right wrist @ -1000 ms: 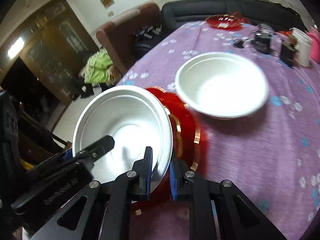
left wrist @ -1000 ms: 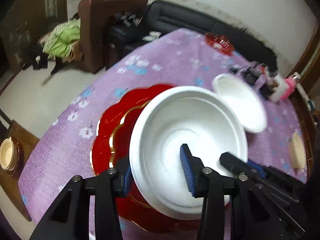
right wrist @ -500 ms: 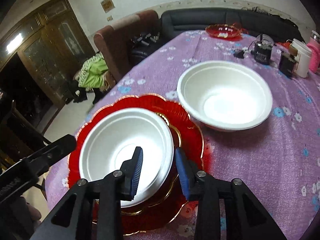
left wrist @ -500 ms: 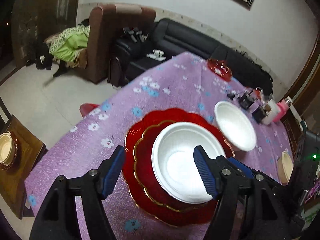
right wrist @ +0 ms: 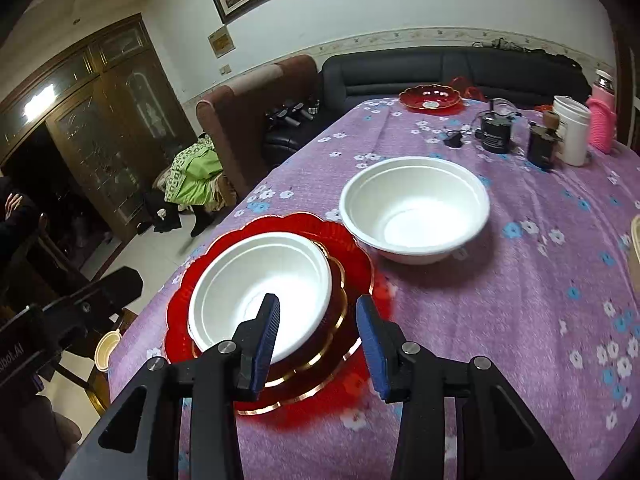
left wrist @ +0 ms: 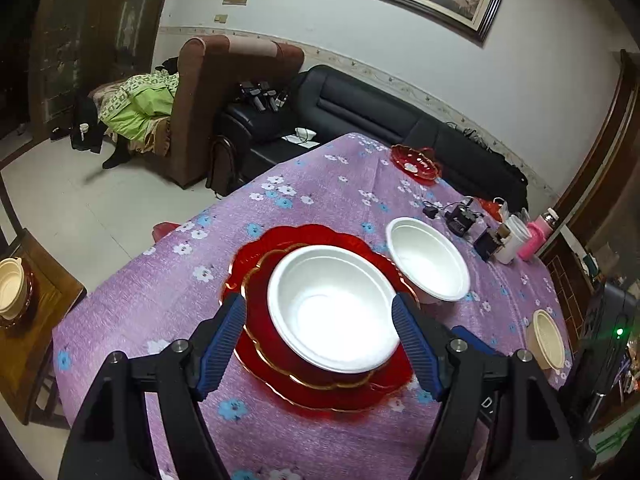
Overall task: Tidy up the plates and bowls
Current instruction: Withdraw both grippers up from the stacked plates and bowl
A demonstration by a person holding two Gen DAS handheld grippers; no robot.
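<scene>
A white bowl (left wrist: 334,308) rests on stacked red gold-rimmed plates (left wrist: 252,272) on the purple flowered tablecloth; it also shows in the right wrist view (right wrist: 260,284) on the plates (right wrist: 352,248). A second white bowl (left wrist: 428,264) stands on the cloth just beyond, also in the right wrist view (right wrist: 414,208). My left gripper (left wrist: 318,344) is open and empty, raised above the near bowl. My right gripper (right wrist: 318,340) is open and empty, above the plates' near right edge.
A small red dish (left wrist: 416,162) sits at the table's far end. Black gadgets (right wrist: 496,130), a white cup (right wrist: 572,130) and a pink bottle (right wrist: 602,124) stand at the far right. A cream bowl (left wrist: 546,338) is at the right edge. Sofas stand beyond the table.
Both grippers let go of the white bowl, leaving it on the red plates, then opened wide and drew back and up.
</scene>
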